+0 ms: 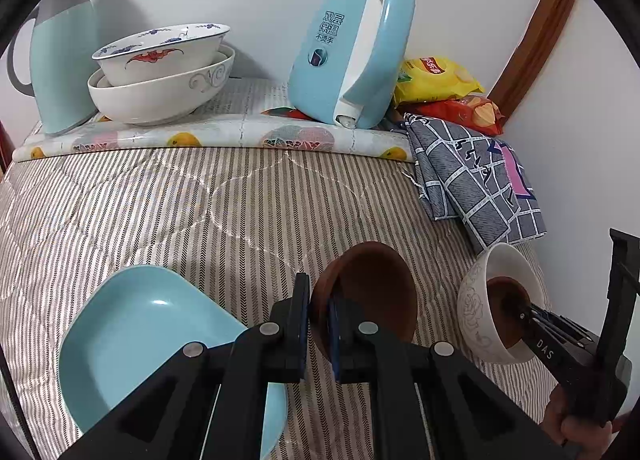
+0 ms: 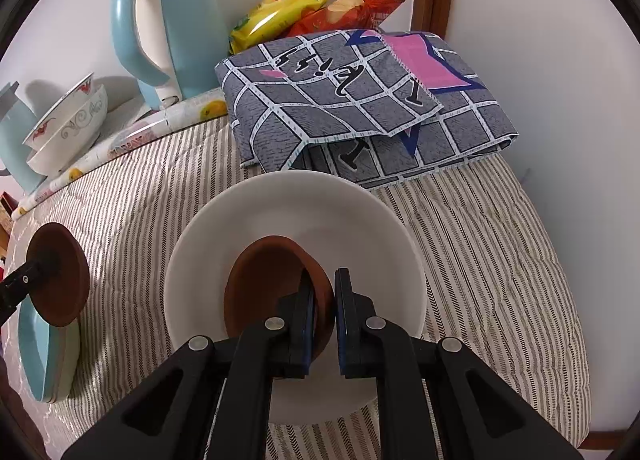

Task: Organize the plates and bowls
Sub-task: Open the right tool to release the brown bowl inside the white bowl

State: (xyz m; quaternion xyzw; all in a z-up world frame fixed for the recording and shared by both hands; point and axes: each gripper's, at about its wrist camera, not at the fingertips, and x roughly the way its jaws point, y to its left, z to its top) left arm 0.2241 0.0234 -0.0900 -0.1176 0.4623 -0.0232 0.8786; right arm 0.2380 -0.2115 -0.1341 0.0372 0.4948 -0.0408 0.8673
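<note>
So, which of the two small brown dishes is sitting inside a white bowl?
The brown dish gripped by the right gripper; it lies inside the white bowl. The other dish hangs free in the left gripper.

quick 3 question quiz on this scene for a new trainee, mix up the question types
1. True or false: the left gripper is shut on the rim of a brown dish.
2. Multiple choice: the second brown dish, held by the right gripper, sits inside what? A) the blue plate B) the white bowl C) the kettle
3. Fill in: by the back wall, the bowl with red bat marks sits nested in a larger ____ bowl.

Key
1. True.
2. B.
3. White.
</note>
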